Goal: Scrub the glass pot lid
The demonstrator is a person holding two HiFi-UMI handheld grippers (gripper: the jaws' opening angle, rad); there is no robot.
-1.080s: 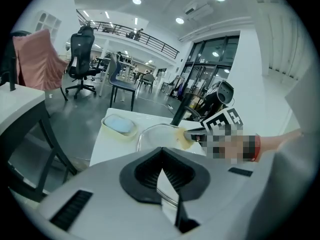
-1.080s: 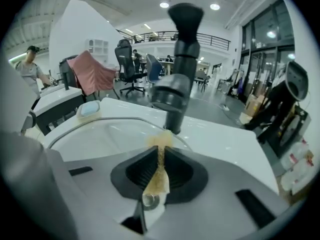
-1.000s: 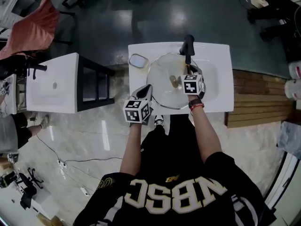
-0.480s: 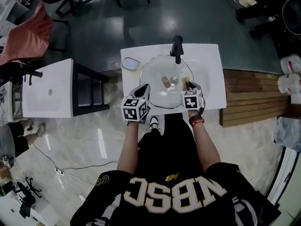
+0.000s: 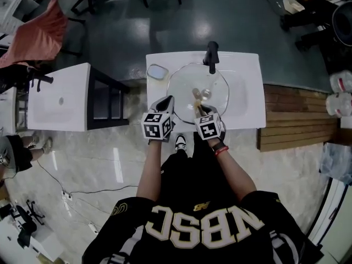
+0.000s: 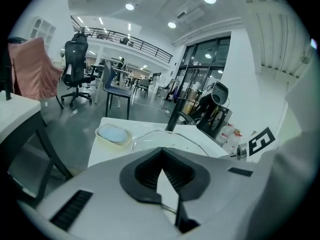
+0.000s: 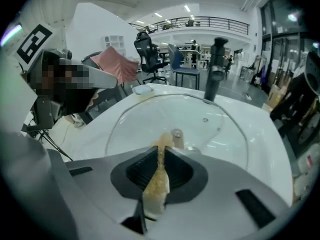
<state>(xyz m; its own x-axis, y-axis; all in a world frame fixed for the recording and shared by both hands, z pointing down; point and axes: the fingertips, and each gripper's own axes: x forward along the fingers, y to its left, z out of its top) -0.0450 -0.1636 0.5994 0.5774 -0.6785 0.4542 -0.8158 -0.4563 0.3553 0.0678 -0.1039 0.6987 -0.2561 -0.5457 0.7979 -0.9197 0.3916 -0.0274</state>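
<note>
The round glass pot lid (image 5: 223, 95) lies over the white sink basin (image 5: 250, 70), with its knob (image 5: 204, 94) near the middle. My right gripper (image 5: 199, 110) is over the lid's near edge, shut on a tan scrub sponge (image 7: 159, 179) whose tip points at the knob (image 7: 176, 134). My left gripper (image 5: 168, 101) is at the lid's near-left edge. Its jaws are shut, and the lid's rim (image 6: 169, 210) passes between them. The glass dome (image 6: 170, 136) shows just beyond the tips.
A black faucet (image 5: 211, 54) stands at the back of the basin. A soap dish (image 5: 157, 71) sits at the back left corner. A second white sink unit (image 5: 60, 98) stands to the left, and wooden decking (image 5: 297, 117) lies to the right.
My right gripper has moved with the sponge from the lid's right side to its near edge, closer to the left gripper. The left gripper has stayed at the lid's near-left rim.
</note>
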